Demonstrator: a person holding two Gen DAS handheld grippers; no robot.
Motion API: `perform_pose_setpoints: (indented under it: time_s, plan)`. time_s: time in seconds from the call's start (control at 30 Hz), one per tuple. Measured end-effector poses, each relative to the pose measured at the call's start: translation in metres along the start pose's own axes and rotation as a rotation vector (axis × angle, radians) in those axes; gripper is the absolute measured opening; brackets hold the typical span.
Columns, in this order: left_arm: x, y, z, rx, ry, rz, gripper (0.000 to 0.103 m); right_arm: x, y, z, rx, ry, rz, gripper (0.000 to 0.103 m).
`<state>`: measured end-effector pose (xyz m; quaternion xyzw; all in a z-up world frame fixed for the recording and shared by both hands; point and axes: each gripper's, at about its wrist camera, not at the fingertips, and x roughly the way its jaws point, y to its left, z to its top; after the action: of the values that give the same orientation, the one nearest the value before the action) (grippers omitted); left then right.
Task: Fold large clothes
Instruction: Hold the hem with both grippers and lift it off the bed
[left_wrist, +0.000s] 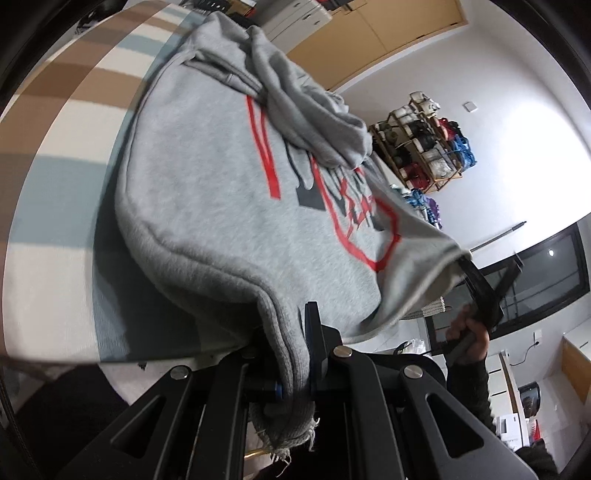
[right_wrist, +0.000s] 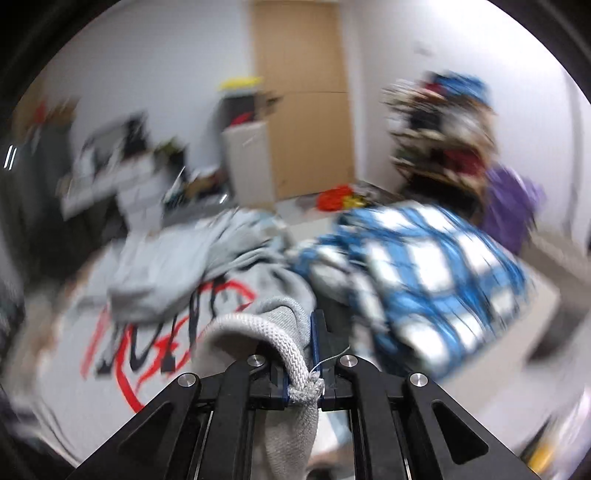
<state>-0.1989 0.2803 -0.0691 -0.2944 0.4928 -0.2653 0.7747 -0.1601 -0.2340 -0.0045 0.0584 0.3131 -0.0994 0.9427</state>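
Note:
A grey sweatshirt (left_wrist: 207, 177) with red and dark lettering lies spread over a striped surface, one sleeve bunched on top at the far end. My left gripper (left_wrist: 291, 347) is shut on the ribbed hem at the near corner, and the frayed cloth hangs down between its fingers. At the right, my right gripper (left_wrist: 467, 267), held by a hand (left_wrist: 469, 332), pinches the other hem corner and lifts it. In the blurred right wrist view, the right gripper (right_wrist: 308, 332) is shut on the ribbed hem of the sweatshirt (right_wrist: 155, 280).
A blue and white plaid garment (right_wrist: 424, 280) lies just right of the sweatshirt. The striped cover (left_wrist: 55, 184) runs off to the left. A shelf of shoes and bundles (left_wrist: 424, 147) stands by the wall, near a wooden door (right_wrist: 303, 110).

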Motion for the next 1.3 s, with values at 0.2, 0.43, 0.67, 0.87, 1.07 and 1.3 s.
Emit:
perform_pose_setpoints:
  time_s: [0.2,0.43,0.67,0.87,1.07,1.3]
  plan:
    - [0.012,0.003,-0.018,-0.017,0.067,0.142,0.005,-0.019,-0.064,-0.019,0.267,-0.028,0.039,0.006]
    - [0.010,0.011,-0.015,-0.071,0.055,0.113,0.016,-0.008,-0.077,-0.024,0.266,0.055,0.130,0.006]
    - [0.007,0.003,-0.014,-0.030,0.055,0.046,0.046,0.003,-0.072,-0.024,0.265,0.118,0.238,0.006]
    - [0.013,0.007,-0.009,-0.075,0.056,-0.026,0.060,0.010,-0.047,-0.027,0.111,0.156,0.157,0.006]
    - [0.009,0.013,-0.010,-0.114,0.057,-0.071,0.059,0.023,-0.030,-0.029,-0.001,0.208,0.061,0.009]
    - [0.004,0.017,-0.014,-0.149,0.053,-0.071,0.059,0.040,-0.028,-0.035,-0.067,0.244,-0.035,0.010]
